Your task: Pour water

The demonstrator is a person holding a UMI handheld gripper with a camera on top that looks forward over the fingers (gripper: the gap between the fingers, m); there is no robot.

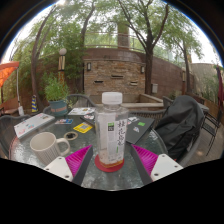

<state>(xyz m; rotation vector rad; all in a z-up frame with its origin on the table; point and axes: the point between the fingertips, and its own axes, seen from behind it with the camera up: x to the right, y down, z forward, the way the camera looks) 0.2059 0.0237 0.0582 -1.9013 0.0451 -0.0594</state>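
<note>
1. A round glass table [150, 170] stands outdoors before a brick wall [115, 70] and trees.
2. A dark bag [180, 122] lies on the table, right of the bottle.
3. The gripper [111, 160] has its pink pads [80, 158] clamped on a clear bottle [110, 130], held upright.
4. A white mug [45, 147] stands just left of the fingers.

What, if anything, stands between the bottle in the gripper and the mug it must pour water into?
Nothing visible does. The bottle stands between the gripper fingers, and the white mug sits on the glass table to its left, with only bare tabletop between them. The papers lie farther back.
</note>
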